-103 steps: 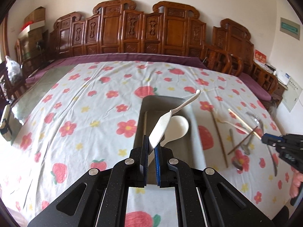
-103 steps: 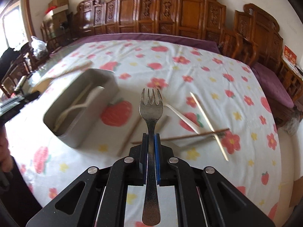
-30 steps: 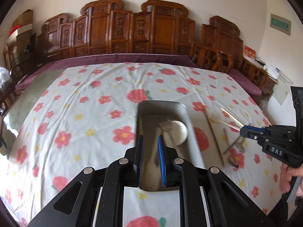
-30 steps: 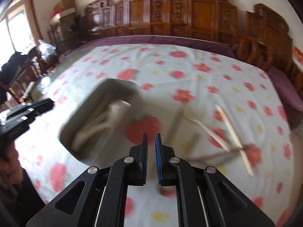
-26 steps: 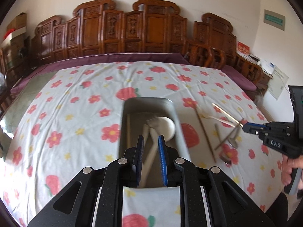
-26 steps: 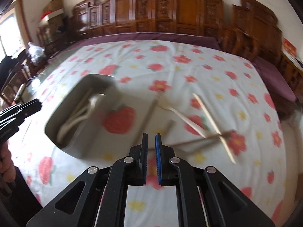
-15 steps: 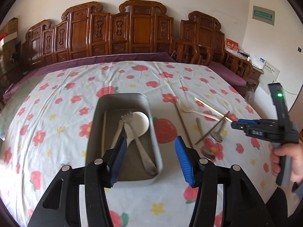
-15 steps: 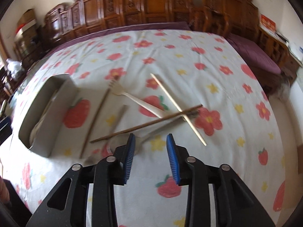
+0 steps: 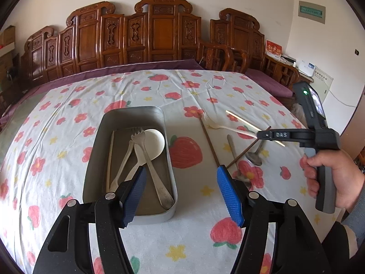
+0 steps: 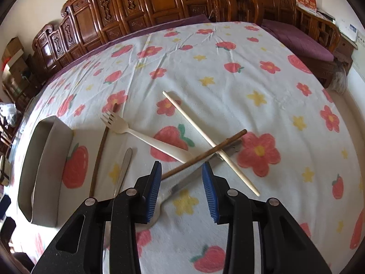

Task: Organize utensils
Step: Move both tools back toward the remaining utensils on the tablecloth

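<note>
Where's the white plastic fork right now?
The white plastic fork lies on the tablecloth right of the metal tray, its handle running under the crossed chopsticks, ahead of the right gripper.

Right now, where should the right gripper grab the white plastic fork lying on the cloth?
Probably the white fork's bare handle just behind the tines, from straight above, jaws across it. It lies flat, and its far end runs under the crossed chopsticks, so that end is crowded.
</note>
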Demonstrator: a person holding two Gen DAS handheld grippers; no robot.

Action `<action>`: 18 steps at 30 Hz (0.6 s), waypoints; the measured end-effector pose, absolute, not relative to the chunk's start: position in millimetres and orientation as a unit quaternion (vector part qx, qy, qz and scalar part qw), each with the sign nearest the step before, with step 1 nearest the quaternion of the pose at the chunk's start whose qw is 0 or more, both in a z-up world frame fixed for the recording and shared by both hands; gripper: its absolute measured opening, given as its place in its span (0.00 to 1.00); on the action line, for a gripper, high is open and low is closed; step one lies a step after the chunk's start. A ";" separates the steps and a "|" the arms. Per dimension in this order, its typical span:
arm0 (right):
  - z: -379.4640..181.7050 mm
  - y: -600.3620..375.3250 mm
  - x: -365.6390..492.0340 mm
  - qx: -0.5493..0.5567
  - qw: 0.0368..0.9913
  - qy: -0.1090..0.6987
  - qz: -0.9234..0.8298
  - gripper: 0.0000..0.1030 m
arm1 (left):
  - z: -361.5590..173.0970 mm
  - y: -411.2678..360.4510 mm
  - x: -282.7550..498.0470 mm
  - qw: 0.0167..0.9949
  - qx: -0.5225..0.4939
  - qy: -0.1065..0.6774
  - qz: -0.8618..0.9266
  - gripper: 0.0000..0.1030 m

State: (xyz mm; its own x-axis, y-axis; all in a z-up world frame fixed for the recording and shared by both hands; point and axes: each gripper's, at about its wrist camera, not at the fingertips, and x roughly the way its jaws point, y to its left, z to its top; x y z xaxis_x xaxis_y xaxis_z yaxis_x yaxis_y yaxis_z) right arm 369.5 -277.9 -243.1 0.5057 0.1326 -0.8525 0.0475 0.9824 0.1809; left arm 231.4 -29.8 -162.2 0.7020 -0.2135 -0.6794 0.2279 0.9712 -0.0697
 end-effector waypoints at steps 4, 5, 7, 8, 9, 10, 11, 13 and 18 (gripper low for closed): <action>-248.6 -277.9 378.0 0.113 0.852 0.510 0.015 0.38 | -163.1 -30.5 231.8 0.922 0.009 0.369 -0.122 0.59; -249.4 -279.7 379.6 0.124 0.850 0.511 0.013 0.38 | -163.2 -30.5 231.8 0.921 0.009 0.370 -0.122 0.59; -251.5 -281.7 382.7 0.131 0.846 0.516 0.005 0.38 | -162.4 -29.7 231.9 0.921 0.007 0.370 -0.124 0.59; -252.3 -282.1 384.4 0.132 0.845 0.518 0.002 0.38 | -161.7 -29.4 231.6 0.921 0.006 0.369 -0.124 0.60; -252.4 -282.6 385.7 0.134 0.845 0.518 0.001 0.38 | -160.9 -29.3 231.7 0.921 0.005 0.368 -0.125 0.60; -252.4 -282.8 387.4 0.136 0.844 0.519 0.000 0.38 | -160.2 -29.2 231.4 0.922 0.004 0.367 -0.125 0.60; -252.4 -283.0 388.9 0.139 0.843 0.520 -0.001 0.38 | -159.5 -29.1 230.8 0.922 0.003 0.367 -0.126 0.60; -252.6 -281.1 391.7 0.134 0.842 0.523 -0.007 0.38 | -159.0 -28.6 230.9 0.922 0.002 0.366 -0.126 0.60; -254.3 -270.8 402.7 0.094 0.841 0.532 -0.029 0.38 | -159.3 -29.2 230.6 0.921 0.004 0.369 -0.128 0.60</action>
State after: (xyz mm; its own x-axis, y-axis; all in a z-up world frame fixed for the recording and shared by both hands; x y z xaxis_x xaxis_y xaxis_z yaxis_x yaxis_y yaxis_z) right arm 402.7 -270.8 -254.3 0.4313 0.0525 -0.9007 0.1487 0.9805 0.1283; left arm 230.6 -29.2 -159.3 0.6950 -0.2324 -0.6804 0.2379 0.9674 -0.0874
